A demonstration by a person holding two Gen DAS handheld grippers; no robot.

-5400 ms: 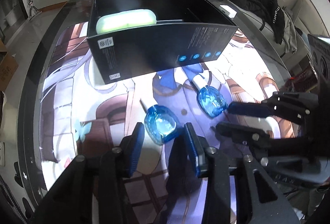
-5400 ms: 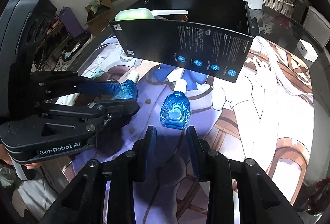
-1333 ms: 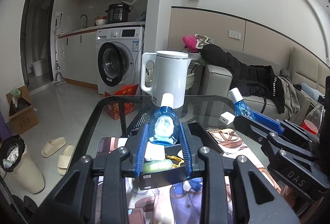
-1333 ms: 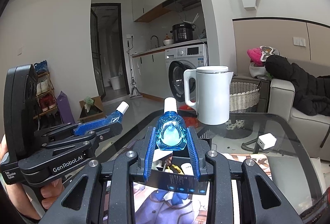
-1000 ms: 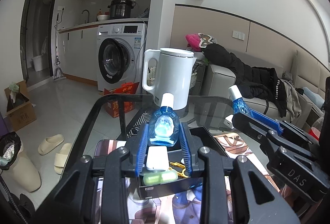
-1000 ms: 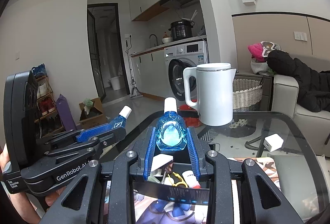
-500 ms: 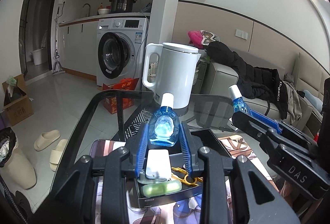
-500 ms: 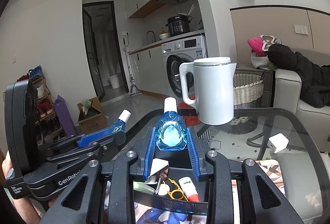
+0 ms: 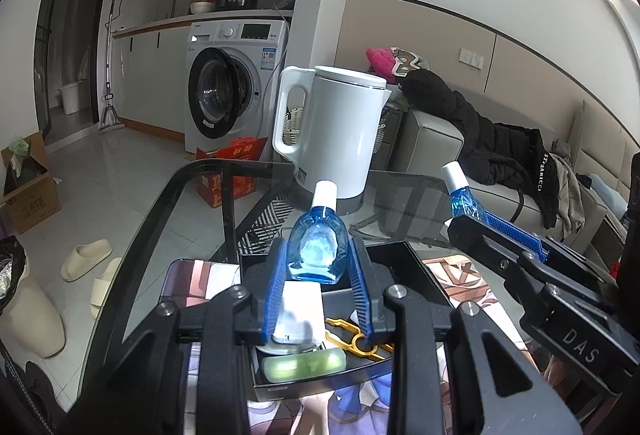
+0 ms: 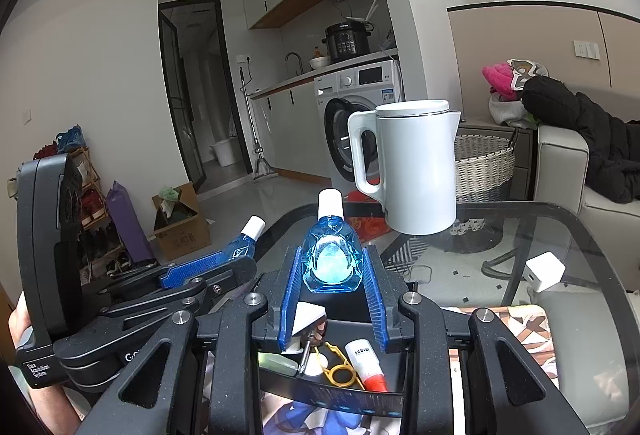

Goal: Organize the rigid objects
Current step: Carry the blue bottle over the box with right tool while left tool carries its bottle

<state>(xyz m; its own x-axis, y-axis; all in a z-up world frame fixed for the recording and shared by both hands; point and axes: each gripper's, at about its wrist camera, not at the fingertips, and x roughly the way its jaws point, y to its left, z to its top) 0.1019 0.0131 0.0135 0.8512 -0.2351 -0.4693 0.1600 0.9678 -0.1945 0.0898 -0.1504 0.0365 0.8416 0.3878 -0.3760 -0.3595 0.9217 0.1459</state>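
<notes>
My left gripper (image 9: 319, 271) is shut on a blue bottle with a white cap (image 9: 317, 249), held upright above the black box (image 9: 404, 255). My right gripper (image 10: 331, 277) is shut on a second blue bottle (image 10: 331, 261), also above the black box (image 10: 352, 399). The box holds a pale green case (image 9: 304, 362), a white item (image 9: 298, 311), a yellow clip (image 10: 338, 369) and a red-and-white tube (image 10: 368, 365). The right gripper and its bottle (image 9: 464, 201) show in the left wrist view; the left gripper's bottle (image 10: 242, 245) shows in the right wrist view.
A white kettle (image 9: 336, 133) stands on the glass table (image 9: 192, 179) behind the box. A white charger cube (image 10: 544, 271) lies at the right. A printed mat (image 9: 192, 279) lies under the box. A washing machine and a sofa stand beyond the table.
Both grippers took hold of the blue bottles on the mat and lifted them. Over the last second both have moved forward over the box, whose contents show more.
</notes>
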